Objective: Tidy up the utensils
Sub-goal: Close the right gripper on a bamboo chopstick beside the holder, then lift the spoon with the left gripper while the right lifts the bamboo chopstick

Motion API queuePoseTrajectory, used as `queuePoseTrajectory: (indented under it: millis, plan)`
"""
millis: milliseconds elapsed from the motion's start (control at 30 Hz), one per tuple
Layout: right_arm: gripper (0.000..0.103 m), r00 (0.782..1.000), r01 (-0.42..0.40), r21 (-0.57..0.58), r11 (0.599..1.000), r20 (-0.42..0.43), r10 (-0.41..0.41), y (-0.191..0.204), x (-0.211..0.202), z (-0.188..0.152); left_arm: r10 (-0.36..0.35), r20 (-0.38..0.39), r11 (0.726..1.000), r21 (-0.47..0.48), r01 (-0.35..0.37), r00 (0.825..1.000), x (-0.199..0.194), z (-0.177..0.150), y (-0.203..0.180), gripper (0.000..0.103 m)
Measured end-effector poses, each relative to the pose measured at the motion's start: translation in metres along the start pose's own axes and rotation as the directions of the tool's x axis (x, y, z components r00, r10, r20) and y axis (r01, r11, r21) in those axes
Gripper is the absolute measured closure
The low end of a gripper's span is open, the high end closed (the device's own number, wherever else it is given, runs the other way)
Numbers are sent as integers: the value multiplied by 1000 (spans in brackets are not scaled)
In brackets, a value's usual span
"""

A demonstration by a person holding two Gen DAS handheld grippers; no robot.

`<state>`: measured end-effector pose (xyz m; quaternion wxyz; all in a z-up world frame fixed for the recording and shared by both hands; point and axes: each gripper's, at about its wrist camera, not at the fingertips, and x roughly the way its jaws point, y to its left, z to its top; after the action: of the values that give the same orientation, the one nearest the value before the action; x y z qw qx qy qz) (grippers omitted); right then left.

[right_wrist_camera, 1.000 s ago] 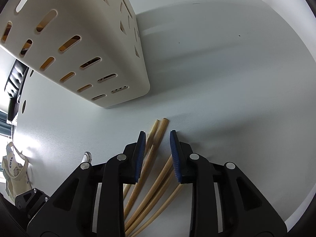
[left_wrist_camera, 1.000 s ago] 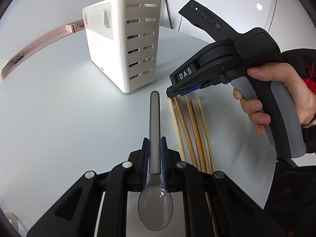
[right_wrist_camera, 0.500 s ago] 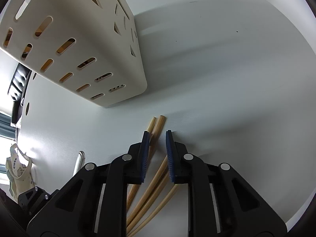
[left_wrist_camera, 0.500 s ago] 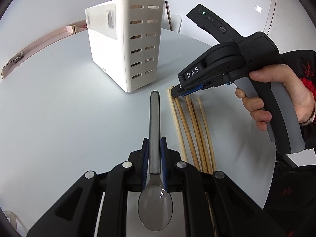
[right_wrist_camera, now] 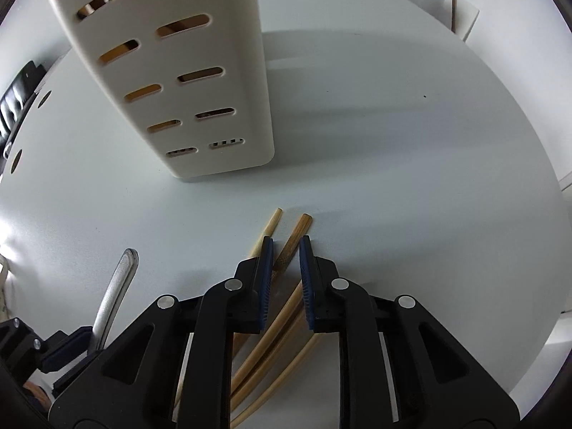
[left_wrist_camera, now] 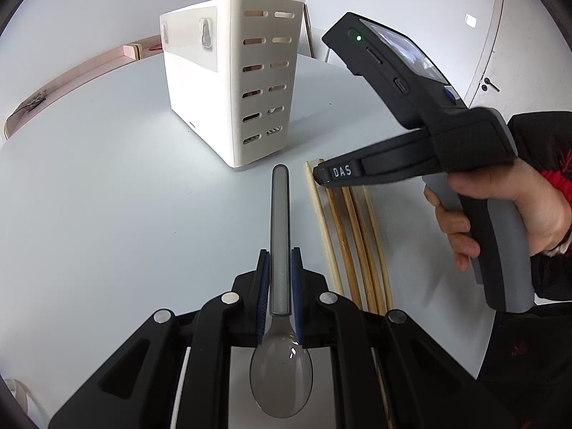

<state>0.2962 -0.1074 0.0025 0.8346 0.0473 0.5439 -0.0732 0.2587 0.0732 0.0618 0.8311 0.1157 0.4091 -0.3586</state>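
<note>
My left gripper (left_wrist_camera: pixel 280 255) is shut on the handle of a grey translucent spoon (left_wrist_camera: pixel 279 207), whose bowl points back toward the camera. The spoon handle (right_wrist_camera: pixel 118 282) also shows at the lower left of the right wrist view. Several wooden chopsticks (left_wrist_camera: pixel 343 236) lie side by side on the white table (left_wrist_camera: pixel 107 196), right of the spoon. My right gripper (right_wrist_camera: pixel 286 246) points steeply down at their far ends. Its pads stand narrowly either side of the darker chopstick (right_wrist_camera: pixel 296 232), which crosses the gap at a slant. A white slotted utensil holder (left_wrist_camera: pixel 228 82) stands just behind.
The holder (right_wrist_camera: pixel 200 82) has wooden handles sticking out of its top. A hand and dark sleeve (left_wrist_camera: pixel 529 207) hold the right gripper's body (left_wrist_camera: pixel 447 143) at the right. The round table's edge curves along the right. A door and a pale wall lie beyond.
The right gripper's jaws have narrowed around the darker chopstick, and it has rolled and shifted slightly over the chopstick ends. The left gripper and spoon have not moved.
</note>
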Motion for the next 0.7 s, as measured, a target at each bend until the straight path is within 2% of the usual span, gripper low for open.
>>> queuePoseTrajectory:
  millis: [100,233,367,433,633,700]
  plan:
    - [90,1000,-19,35,999,15,18,-4,0,-2,8,1,1000,-5,-8,1000,0,-1,1,91]
    - [94,994,-106,129,986,15,104,-22,0,-1,10,5,1000,-9,-10,1000,-2,-2,1,91]
    - [97,966,-248,293,923,6,258,-64,-5,8,25,7,999,-23,-25,1000,-3,-1,3,91]
    - [97,952,-292,330,898,13,305,-74,-3,9,26,9,999,-32,-26,1000,-3,0,4,91]
    - [97,927,-362,350,864,40,372,-91,0,10,41,17,999,-21,-41,999,-4,1,-3,91]
    - [97,909,-405,345,847,51,414,-99,1,5,48,29,999,-17,-48,998,-8,0,-6,91]
